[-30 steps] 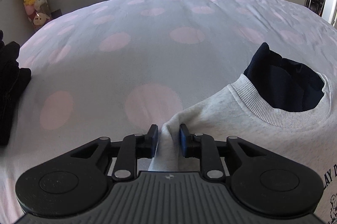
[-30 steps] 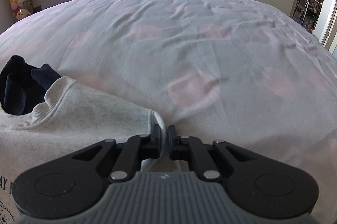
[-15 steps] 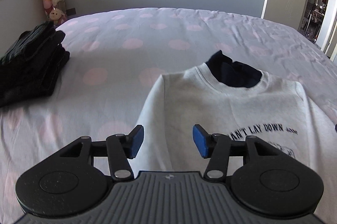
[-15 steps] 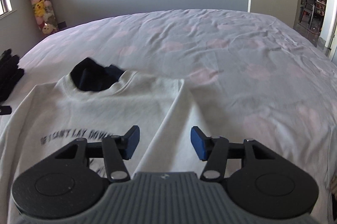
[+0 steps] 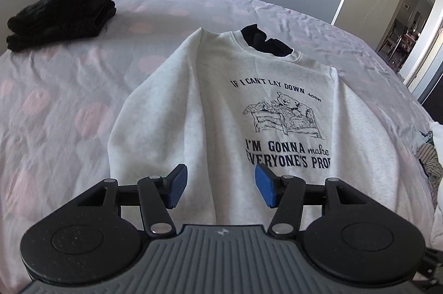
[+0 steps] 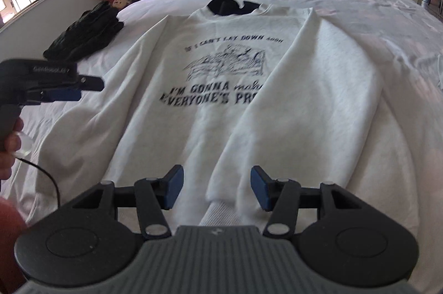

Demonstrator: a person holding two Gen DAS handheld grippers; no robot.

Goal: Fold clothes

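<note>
Sweatshirt (image 5: pixel 221 111) flat on bed (image 5: pixel 69 89), sleeves folded in; left hand-held gripper (image 5: pixel 221 187) and right hand-held gripper (image 6: pixel 216 187) both apart, empty; best pinch hem corners evenly.

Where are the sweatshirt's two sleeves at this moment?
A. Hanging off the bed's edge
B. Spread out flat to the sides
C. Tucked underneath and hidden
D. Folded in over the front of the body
D: both sleeves lie lengthwise over the front of the sweatshirt, the right one covering the end of the printed text.
</note>
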